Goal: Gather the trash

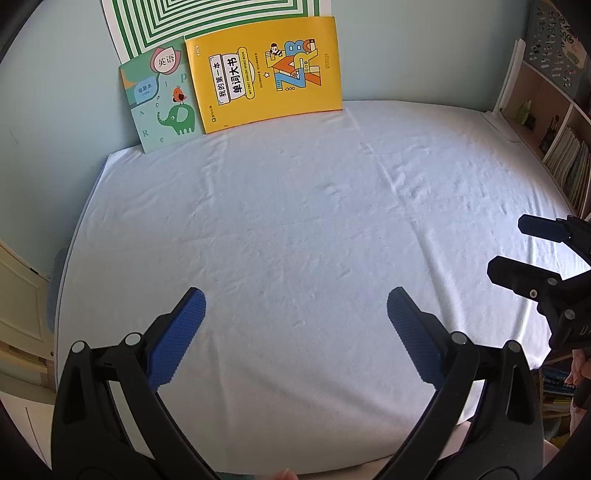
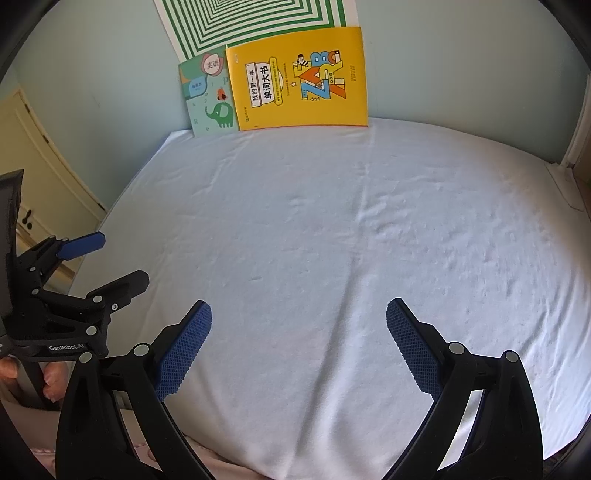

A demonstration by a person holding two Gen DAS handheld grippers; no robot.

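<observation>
No trash shows in either view. My left gripper [image 1: 295, 306] is open and empty, hovering over the near part of a table covered with a white cloth [image 1: 295, 221]. My right gripper [image 2: 299, 317] is open and empty over the same cloth [image 2: 332, 240]. The right gripper also shows at the right edge of the left wrist view [image 1: 509, 247], jaws apart. The left gripper shows at the left edge of the right wrist view [image 2: 118, 258], jaws apart.
A yellow word book [image 1: 266, 74] [image 2: 299, 79] and a teal elephant notebook [image 1: 159, 99] [image 2: 208, 96] lean on the back wall under a green-striped poster [image 1: 207, 18]. A bookshelf [image 1: 554, 129] stands at right, a cream cabinet [image 2: 40, 177] at left.
</observation>
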